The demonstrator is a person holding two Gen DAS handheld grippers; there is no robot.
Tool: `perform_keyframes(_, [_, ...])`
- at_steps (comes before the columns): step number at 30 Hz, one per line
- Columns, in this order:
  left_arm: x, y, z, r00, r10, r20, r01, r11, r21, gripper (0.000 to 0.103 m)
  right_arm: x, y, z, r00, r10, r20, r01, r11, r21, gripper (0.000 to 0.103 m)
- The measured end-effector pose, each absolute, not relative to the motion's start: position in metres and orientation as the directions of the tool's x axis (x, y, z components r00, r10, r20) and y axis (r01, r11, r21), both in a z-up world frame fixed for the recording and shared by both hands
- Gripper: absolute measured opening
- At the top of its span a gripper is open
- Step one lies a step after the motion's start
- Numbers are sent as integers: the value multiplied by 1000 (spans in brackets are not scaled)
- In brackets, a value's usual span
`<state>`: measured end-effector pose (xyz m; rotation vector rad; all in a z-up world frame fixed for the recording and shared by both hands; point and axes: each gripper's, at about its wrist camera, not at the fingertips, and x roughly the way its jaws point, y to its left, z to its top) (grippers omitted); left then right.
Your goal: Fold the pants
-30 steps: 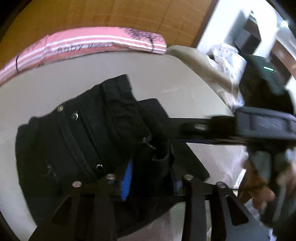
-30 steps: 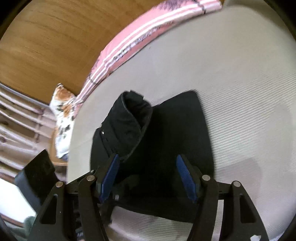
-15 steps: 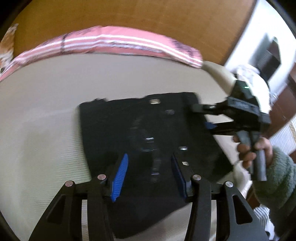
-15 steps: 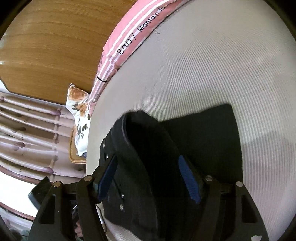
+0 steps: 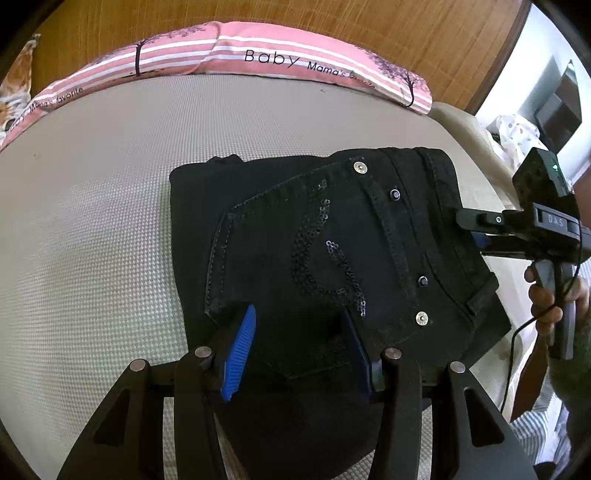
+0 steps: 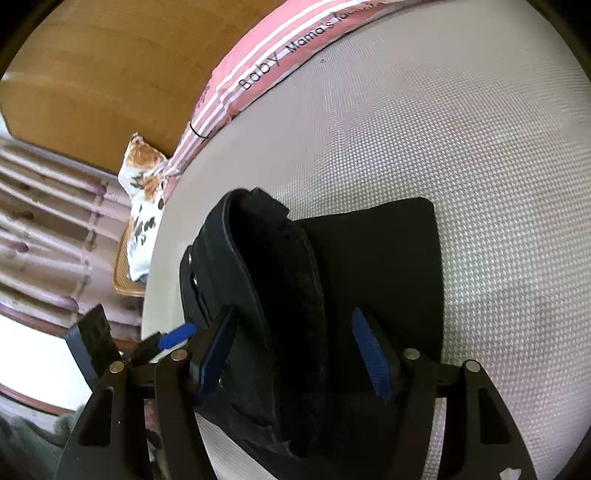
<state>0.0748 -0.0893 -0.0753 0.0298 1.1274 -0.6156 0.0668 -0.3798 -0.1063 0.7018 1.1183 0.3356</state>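
The black pants (image 5: 332, 258) lie folded into a compact rectangle on the beige mattress (image 5: 92, 240), back pocket with sequins facing up. My left gripper (image 5: 299, 350) is open, its blue pads just above the near edge of the pants. My right gripper (image 6: 291, 354) is open, straddling the waistband side of the pants (image 6: 280, 295). The right gripper also shows in the left wrist view (image 5: 476, 232) at the pants' right edge, and the left gripper's blue pad shows in the right wrist view (image 6: 177, 334).
A pink striped pillow (image 5: 221, 55) lies along the wooden headboard (image 5: 332, 18). A floral cushion (image 6: 144, 192) sits on a wicker stool at the bed's side. Furniture and cloth (image 5: 517, 129) stand beyond the bed's right edge.
The raised waistband part has been laid down flat over the rest of the pants. My left gripper has let go and pulled back. The right gripper stays open at the waistband.
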Motion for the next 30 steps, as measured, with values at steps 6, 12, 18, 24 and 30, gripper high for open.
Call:
perform_keyframes(6, [79, -83, -75, 265, -473, -841, 455, 830, -323, 49, 89, -371, -111, 439, 628, -642, 34, 703, 711, 64])
perform_keyframes(12, [79, -83, -76, 283, -469, -837, 459, 832, -311, 49, 97, -374, -115, 455, 681, -574, 64, 618, 783, 30])
perform_keyframes(18, [82, -79, -66, 303, -478, -825, 428, 841, -331, 49, 77, -367, -86, 507, 634, -584, 117, 621, 775, 12])
perform_keyframes(24, [83, -75, -36, 373, -520, -769, 459, 823, -334, 49, 55, -375, -53, 563, 551, -616, 152, 664, 732, 11])
perform_keyframes(30, [81, -90, -50, 302, -522, -798, 502, 799, -332, 49, 35, -415, -77, 571, 419, -706, 329, 670, 665, 11])
